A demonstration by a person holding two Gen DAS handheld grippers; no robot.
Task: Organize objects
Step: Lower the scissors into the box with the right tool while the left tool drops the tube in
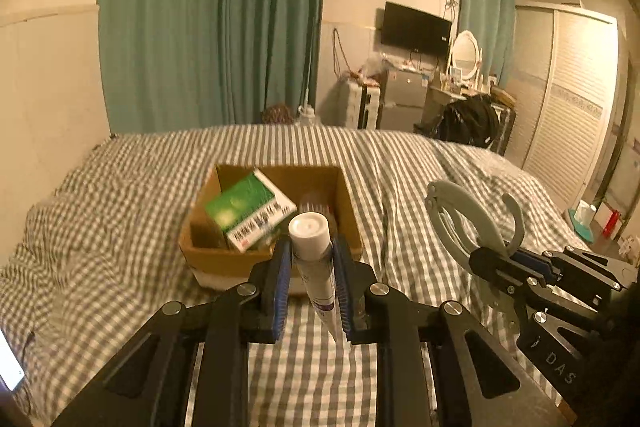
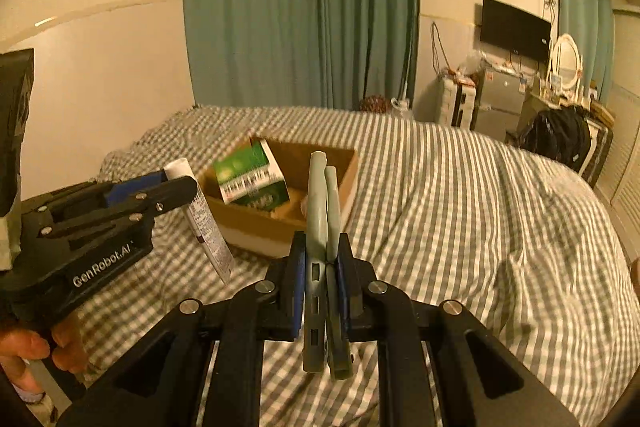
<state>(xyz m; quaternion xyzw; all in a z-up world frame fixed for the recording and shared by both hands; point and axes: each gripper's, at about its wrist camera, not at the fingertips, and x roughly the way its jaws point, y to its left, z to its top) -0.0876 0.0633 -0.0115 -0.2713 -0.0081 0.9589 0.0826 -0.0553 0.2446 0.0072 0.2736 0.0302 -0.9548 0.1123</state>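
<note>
An open cardboard box (image 1: 224, 259) (image 2: 256, 223) sits on the checked bed, with a green and white carton (image 1: 250, 213) (image 2: 250, 179) leaning inside it. My left gripper (image 1: 309, 255) (image 2: 176, 187) is shut on a white tube (image 1: 314, 259) (image 2: 208, 223), cap up, just in front of the box's near wall. My right gripper (image 2: 322, 259) (image 1: 508, 259) is shut on a grey-green hinged tool (image 2: 322, 211) (image 1: 468, 215), held above the bed to the right of the box.
The grey and white checked bedcover (image 1: 400, 163) (image 2: 480, 195) spreads all around the box. Green curtains (image 1: 212, 19) hang behind. A fridge, a suitcase and a dark bag (image 1: 472, 123) stand past the bed's far right. A hand (image 2: 36, 351) holds the left gripper's handle.
</note>
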